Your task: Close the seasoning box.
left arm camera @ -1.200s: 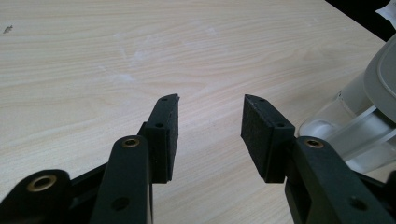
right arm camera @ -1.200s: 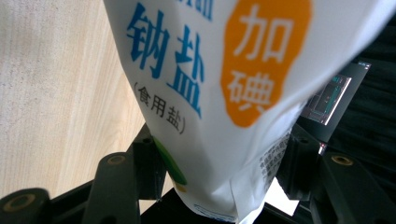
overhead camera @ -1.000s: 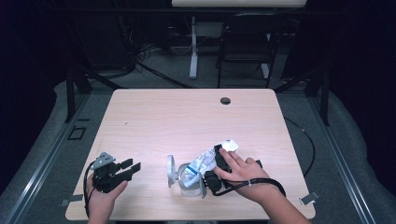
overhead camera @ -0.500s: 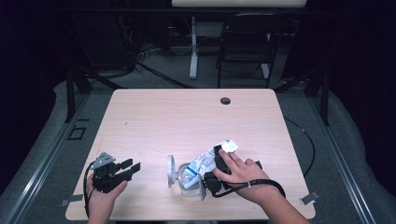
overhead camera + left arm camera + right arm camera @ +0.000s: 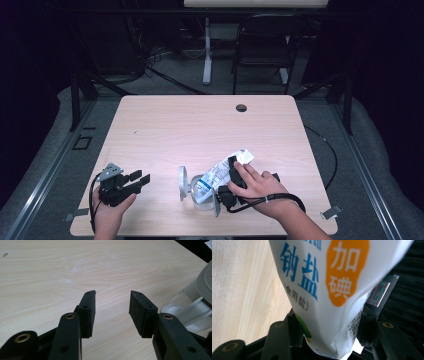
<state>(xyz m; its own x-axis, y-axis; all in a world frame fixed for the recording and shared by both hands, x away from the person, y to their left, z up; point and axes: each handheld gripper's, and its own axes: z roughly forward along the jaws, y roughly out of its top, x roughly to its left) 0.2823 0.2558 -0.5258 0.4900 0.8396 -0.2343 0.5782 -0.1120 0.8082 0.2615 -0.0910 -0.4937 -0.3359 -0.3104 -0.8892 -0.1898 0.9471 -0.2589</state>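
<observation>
Right claw point(image 5: 329, 340) has just been closing, jaws now clamping the salt bag point(image 5: 225, 172) beside the clear jar point(image 5: 197, 187). Left claw point(image 5: 112, 310) gapes, empty, near the table's point(image 5: 200, 125) front edge; far half free.

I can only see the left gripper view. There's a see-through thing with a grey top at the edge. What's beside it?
Observer: A white bag. In the high view its lower end overlaps your clear jar.
Operator: Who's holding the bag?
Observer: The right tool. Its jaws have just been closing, and the bag is between them, touching both pads.
Operator: What's on the bag?
Observer: Blue writing and an orange patch with white writing, in the right gripper view.
</observation>
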